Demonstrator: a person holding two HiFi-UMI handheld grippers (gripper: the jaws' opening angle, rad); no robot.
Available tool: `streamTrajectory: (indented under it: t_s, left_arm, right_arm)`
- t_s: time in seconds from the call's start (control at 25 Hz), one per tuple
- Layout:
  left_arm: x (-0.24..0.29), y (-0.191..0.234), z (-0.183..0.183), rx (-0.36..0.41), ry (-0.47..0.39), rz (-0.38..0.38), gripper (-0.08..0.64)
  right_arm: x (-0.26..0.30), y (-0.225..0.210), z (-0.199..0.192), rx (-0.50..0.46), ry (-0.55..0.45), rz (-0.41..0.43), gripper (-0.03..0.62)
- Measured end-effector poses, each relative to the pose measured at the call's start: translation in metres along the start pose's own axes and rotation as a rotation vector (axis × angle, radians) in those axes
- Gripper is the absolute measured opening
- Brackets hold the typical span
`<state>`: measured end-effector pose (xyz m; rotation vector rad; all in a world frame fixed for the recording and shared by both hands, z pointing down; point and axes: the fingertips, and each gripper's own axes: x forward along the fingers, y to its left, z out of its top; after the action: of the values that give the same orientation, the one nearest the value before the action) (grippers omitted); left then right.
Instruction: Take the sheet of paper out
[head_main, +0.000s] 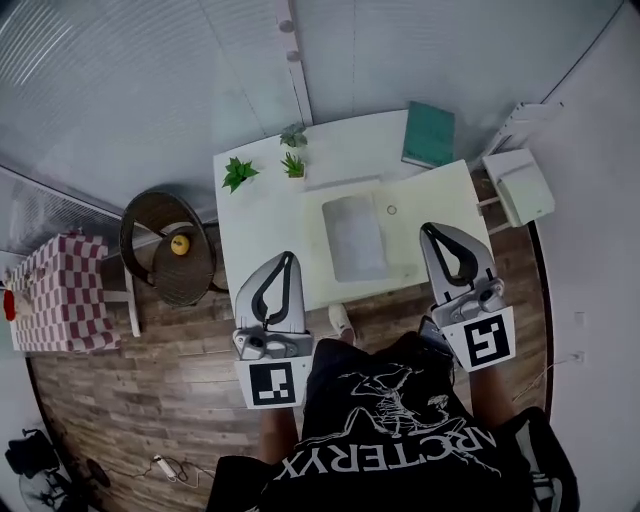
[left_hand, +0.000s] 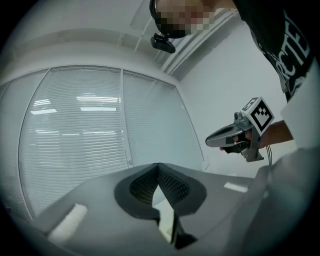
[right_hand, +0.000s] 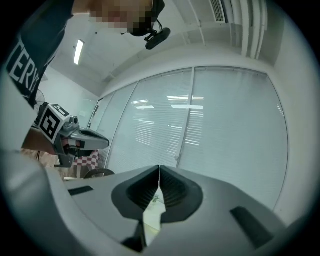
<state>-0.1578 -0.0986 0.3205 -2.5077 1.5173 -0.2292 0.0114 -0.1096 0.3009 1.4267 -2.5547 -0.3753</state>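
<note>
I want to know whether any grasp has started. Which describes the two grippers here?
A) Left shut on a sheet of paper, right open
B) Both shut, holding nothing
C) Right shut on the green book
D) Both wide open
B: in each gripper's own view, the left gripper and the right gripper have their jaws together at the tips, with nothing between them.

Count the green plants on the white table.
3. First plant at the left edge of the table; second plant at its far edge; third plant just nearer. None seems hidden.
</note>
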Motion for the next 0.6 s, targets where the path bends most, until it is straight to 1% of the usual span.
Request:
streamTrajectory:
  t_s: [0.12,0.24,0.36,0.48,0.6]
  left_arm:
    - [0.017,0.013,-0.004,-0.004,-0.001,-0.026,0.011]
    - [0.031,0.013,-0.008,-0.002,0.011,-0.051,0.011]
    - [0.039,0.007,-0.012,0.008,0.039,-0.058,0.011]
    - [0.044,0.001,-0.015,0.007,0.057,-0.033,0.011]
    - [0.045,-0.007,-0.018,-0.005,0.090,0.001,0.011]
  right_arm:
    - [0.017,-0.006,-0.006,0.008,0.029,-0.029,0.012]
    - [0.026,-0.013,-0.017,0.029,0.057,-0.042,0.012]
    - [0.029,-0.021,-0.032,0.082,0.066,-0.043,0.012]
    - [0.032,-0.026,-0.057,0.162,0.099,0.007,0.012]
    - [0.036,-0.025,-0.102,0.261,0.196,0.093,0.014]
